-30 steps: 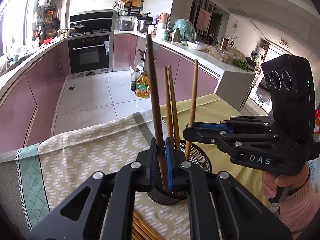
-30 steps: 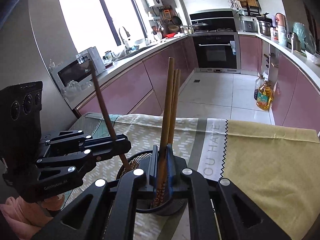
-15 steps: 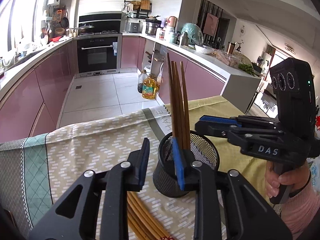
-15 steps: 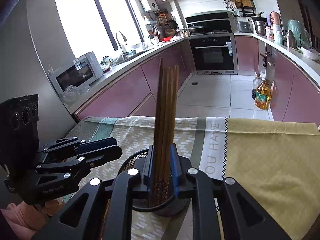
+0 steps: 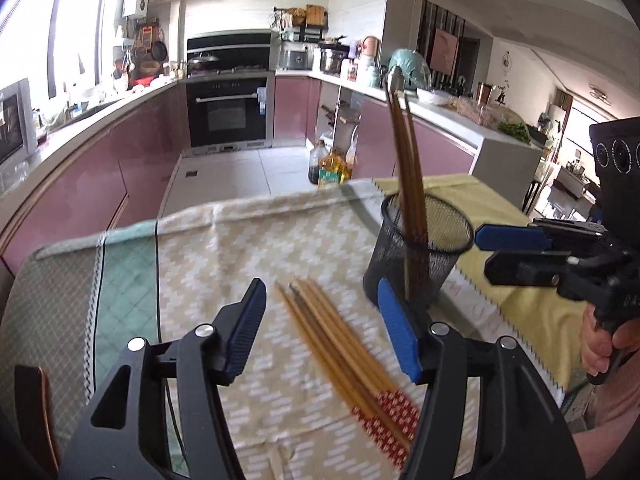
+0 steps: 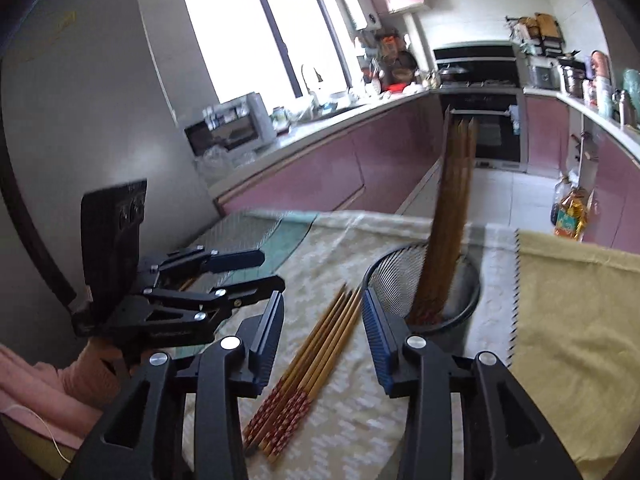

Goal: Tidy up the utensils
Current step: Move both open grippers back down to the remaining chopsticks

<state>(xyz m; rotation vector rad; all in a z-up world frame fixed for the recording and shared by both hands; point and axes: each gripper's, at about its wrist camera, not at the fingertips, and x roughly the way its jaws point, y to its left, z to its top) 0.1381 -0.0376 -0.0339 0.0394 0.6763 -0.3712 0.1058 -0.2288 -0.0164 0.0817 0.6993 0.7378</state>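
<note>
Chopsticks (image 5: 408, 160) stand bunched in a black mesh holder (image 5: 420, 248) on the desk, leaning a little, their tips well above its rim. In the right wrist view the same bunch (image 6: 448, 216) rises out of the holder (image 6: 424, 292), blurred, with red patterned ends showing at the bottom.

More loose chopsticks (image 5: 340, 340) lie flat on the patterned cloth (image 5: 240, 240) just beside the holder, side by side, their red patterned handles toward the cameras and their points toward the holder. The right wrist view shows this flat group (image 6: 308, 368) between the two blue pads of the right claw, lower down on the cloth.

The left claw (image 5: 322, 328) is released: its jaws have just been opening and stand wide apart, with nothing pressed between the blue pads; the flat chopsticks lie on the cloth below the gap. The right claw (image 6: 322, 332) is likewise released, its jaws having just been opening, and holds nothing. Each claw appears in the other's view, the right one (image 5: 496, 248) just beside the holder and the left one (image 6: 256, 272) over the cloth's edge. A hand (image 5: 604, 340) in a pink sleeve grips the right handle.

A yellow cloth (image 6: 572, 328) covers the desk beside the holder.
</note>
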